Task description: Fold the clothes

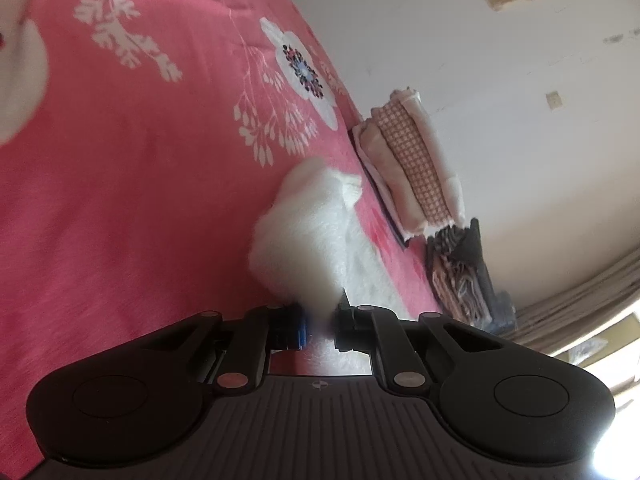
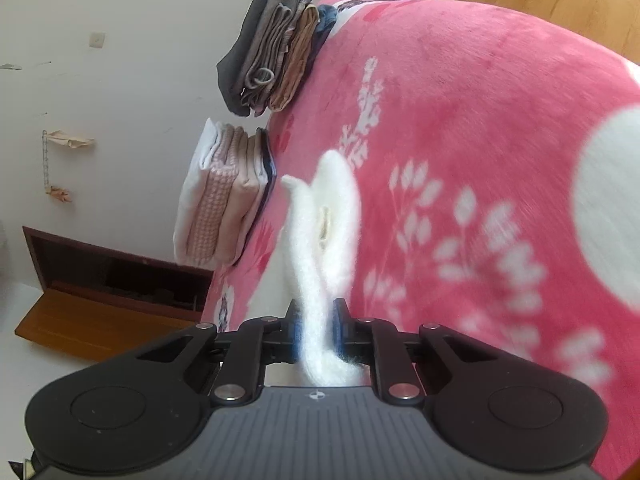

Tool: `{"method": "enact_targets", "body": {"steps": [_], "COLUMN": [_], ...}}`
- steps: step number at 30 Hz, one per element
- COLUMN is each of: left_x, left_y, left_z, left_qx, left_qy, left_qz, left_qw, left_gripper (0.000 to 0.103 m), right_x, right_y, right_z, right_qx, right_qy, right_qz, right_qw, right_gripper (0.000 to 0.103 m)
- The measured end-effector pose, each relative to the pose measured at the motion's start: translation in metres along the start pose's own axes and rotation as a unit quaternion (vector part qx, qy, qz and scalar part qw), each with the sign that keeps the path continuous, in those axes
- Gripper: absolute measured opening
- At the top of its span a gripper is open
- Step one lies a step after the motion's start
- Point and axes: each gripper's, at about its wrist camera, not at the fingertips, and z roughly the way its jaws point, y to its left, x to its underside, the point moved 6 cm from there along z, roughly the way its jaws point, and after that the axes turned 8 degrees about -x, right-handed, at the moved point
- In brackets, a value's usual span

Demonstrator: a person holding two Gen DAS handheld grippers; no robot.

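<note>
A white fluffy garment [image 1: 304, 232] is bunched and held up over the pink flowered blanket [image 1: 140, 160]. My left gripper [image 1: 320, 328] is shut on one edge of it, the fabric rising from between the fingers. In the right wrist view the same white garment [image 2: 320, 216] stretches away in a narrow band, and my right gripper [image 2: 316, 328] is shut on its near end, with a tuft bulging behind the fingers. The pink blanket [image 2: 460, 140] lies under it. Both views are tilted and slightly blurred.
Two stacks of folded clothes sit at the bed's edge by the white wall: a pale checked stack [image 1: 416, 168] [image 2: 224, 200] and a grey-brown stack [image 1: 460, 276] [image 2: 272, 52]. A dark wooden low shelf [image 2: 112, 276] stands on the floor. Curtains [image 1: 580, 300] hang at right.
</note>
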Motion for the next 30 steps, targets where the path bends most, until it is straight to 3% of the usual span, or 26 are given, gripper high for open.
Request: {"method": "enact_targets", "body": {"steps": [8,11,14,16,17,19,22,25,30], "left_x": [0.047,0.066,0.062,0.059,0.054,0.045,0.03,0.015,0.003], "left_y": [0.028,0.049,0.064,0.074,0.073,0.067,0.052,0.029,-0.021], "left_z": [-0.077,-0.084,-0.077,-0.073,-0.079,-0.097,-0.117,-0.119,-0.063], "left_qx": [-0.029,-0.044,-0.059,-0.069,-0.072,-0.078,-0.092,-0.086,-0.07], "left_qy": [0.061,0.101,0.131,0.151,0.152,0.142,0.112,0.078,0.058], "left_qz": [0.036,0.037,0.031,0.027,0.038,0.072,0.127,0.177,0.245], "left_qw": [0.9971,0.9932,0.9891,0.9858,0.9851,0.9841,0.9813,0.9773,0.9652], "left_gripper": [0.009,0.011,0.032,0.037,0.039,0.056,0.059,0.059,0.059], "right_x": [0.06,0.07,0.069,0.067,0.066,0.063,0.052,0.035,0.013], "right_y": [-0.024,-0.039,-0.055,-0.056,-0.05,-0.037,-0.02,-0.006,0.019], "right_z": [-0.081,-0.113,-0.123,-0.12,-0.121,-0.124,-0.145,-0.153,-0.117], "right_qx": [0.025,0.048,0.049,0.058,0.066,0.084,0.118,0.119,0.104], "right_qy": [0.02,0.021,0.032,0.047,0.052,0.061,0.039,0.02,0.03], "right_qz": [0.029,0.028,0.038,0.026,0.003,-0.043,-0.114,-0.151,-0.188], "right_qw": [0.999,0.998,0.998,0.997,0.996,0.994,0.986,0.981,0.976], "right_gripper": [0.015,0.01,0.011,0.014,0.017,0.022,0.03,0.037,0.037]}}
